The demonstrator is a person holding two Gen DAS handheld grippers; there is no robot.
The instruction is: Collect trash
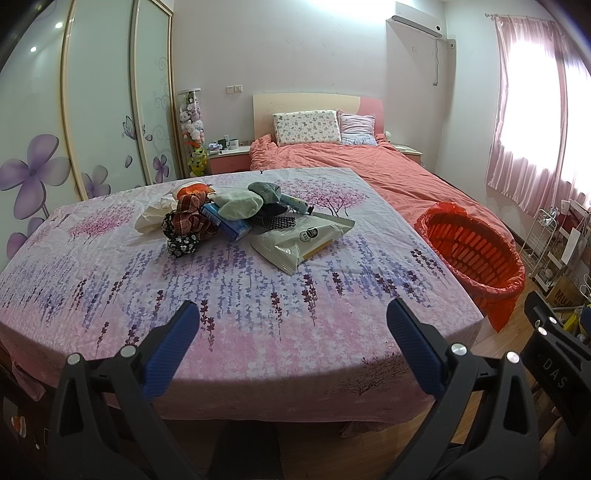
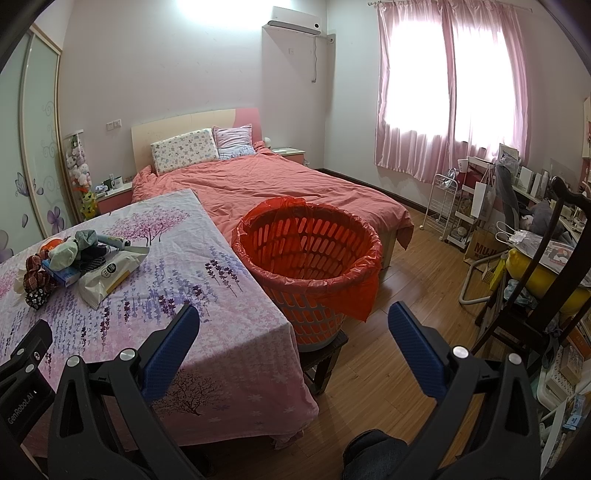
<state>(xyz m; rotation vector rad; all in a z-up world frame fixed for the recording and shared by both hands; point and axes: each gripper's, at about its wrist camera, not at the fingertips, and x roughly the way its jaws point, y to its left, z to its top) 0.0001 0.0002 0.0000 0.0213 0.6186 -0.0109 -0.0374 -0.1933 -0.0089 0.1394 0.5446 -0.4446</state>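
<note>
Both my left fingers [image 1: 291, 332] and right fingers [image 2: 293, 332] gape empty. The trash pile [image 1: 236, 210] sits at eleven o'clock on the counter [image 1: 258, 332]; the red-lined basket [image 2: 310, 254] waits at two. I'd reach low, pinching the white wrapper [image 1: 299, 236] first.

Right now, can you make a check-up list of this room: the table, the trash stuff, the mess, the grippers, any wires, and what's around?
Surface: table under a flowered cloth, bare at the near end.
Job's things: pile at the far end: white packet, blue box, scrunchies, crumpled cloths. Bin with red liner stands on a stool by the table's right edge, looks empty.
Clutter: bags, rack and boxes along the right wall.
Grippers: left gripper open, holding nothing; right gripper open, holding nothing.
Cables: a cord hangs from the air conditioner.
Surroundings: bed, wardrobe, pink curtains, wood floor.
</note>
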